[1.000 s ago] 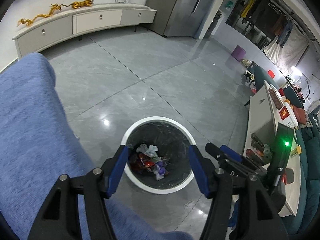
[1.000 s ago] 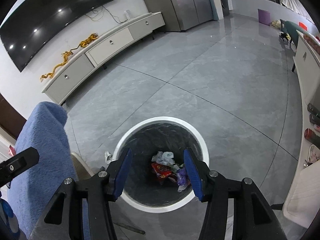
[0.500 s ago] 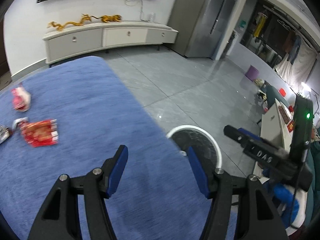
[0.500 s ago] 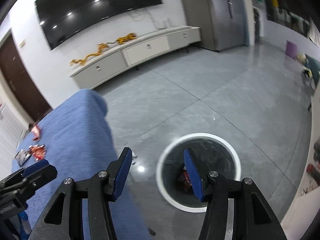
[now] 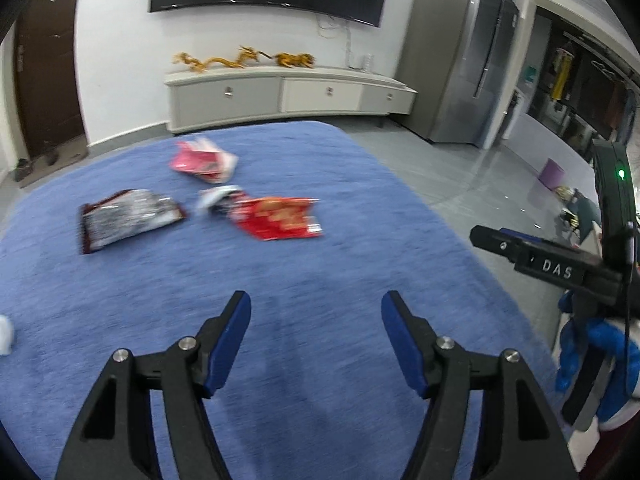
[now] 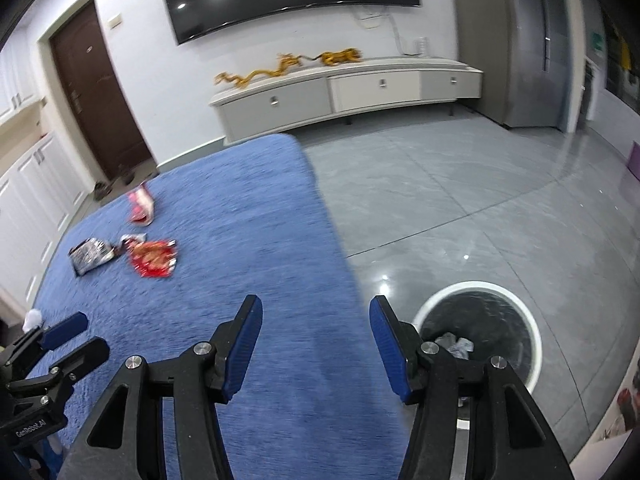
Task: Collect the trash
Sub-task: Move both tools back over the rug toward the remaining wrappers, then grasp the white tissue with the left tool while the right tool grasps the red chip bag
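1. Step in hand, as I judge it: the reach for more trash. Both tools hang over the blue fuzzy cloth-covered surface (image 5: 320,280) with nothing carried.
2. The left hand-held gripper (image 5: 316,322) has its blue pads apart and opening wider; only bare cloth lies between them.
3. The right hand-held gripper (image 6: 316,326) also stands apart and empty, over the cloth's edge.
4. In the left wrist view the trash lies up the cloth, well clear of the pads: a red and orange foil snack wrapper (image 5: 276,218) at 12 o'clock, a small crumpled white and dark wrapper (image 5: 218,198) touching its 9 o'clock side, a dark red and silver foil packet (image 5: 128,218) at 11 o'clock, and a pink and white crumpled wrapper (image 5: 202,160) beyond them all.
5. The round white-rimmed bin with a black liner (image 6: 478,338) stands on the grey tiled floor (image 6: 460,184) at 3 o'clock of the right tool, some trash already inside.
6. The next move calls for carrying the left tool forward to the nearest wrapper, lowering one pad each side of a raised fold, then closing. Flat foil on soft pile may slide, so a crumpled edge is likely the better hold.
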A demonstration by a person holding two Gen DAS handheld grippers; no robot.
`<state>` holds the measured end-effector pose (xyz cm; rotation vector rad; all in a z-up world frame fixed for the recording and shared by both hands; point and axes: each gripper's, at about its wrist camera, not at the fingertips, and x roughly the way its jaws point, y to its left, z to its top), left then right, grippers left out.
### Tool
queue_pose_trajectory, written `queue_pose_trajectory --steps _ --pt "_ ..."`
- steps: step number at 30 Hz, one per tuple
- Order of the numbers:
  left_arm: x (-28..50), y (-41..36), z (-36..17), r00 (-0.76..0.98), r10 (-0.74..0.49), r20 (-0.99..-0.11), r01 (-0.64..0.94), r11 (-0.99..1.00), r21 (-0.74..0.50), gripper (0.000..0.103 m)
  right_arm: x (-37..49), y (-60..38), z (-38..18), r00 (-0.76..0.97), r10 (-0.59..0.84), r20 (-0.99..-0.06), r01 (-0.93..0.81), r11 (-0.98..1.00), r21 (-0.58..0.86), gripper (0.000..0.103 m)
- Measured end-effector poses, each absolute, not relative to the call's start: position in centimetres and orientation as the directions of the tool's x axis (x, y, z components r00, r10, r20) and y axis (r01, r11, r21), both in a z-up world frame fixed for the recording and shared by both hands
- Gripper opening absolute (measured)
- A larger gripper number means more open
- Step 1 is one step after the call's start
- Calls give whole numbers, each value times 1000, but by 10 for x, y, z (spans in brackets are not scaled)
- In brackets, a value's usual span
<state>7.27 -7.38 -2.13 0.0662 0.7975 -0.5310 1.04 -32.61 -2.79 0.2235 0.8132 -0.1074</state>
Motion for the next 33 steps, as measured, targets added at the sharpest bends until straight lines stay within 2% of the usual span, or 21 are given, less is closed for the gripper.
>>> queue_pose_trajectory --steps 5,13,18,24,32,33 --pt "82 -17 -11 635 -358 -685 418 904 -86 68 28 -296 -27 673 34 -738 113 983 148 54" --pt "114 116 16 742 -166 -649 194 981 -29 74 70 -244 -25 666 116 -737 -21 990 138 59" --pt "130 175 4 732 -76 -677 91 996 -14 75 98 -209 -23 660 163 -733 -102 987 128 61" --pt "140 199 -26 663 -138 -736 83 990 -111 75 131 -172 -26 656 176 -734 -178 981 76 67" --pt "128 179 -52 605 -194 -772 171 979 -111 74 155 -152 -53 617 160 -770 -225 974 22 69" --pt "127 177 -51 610 -194 -768 174 979 -109 70 155 -153 -56 611 160 -775 -227 974 22 69"
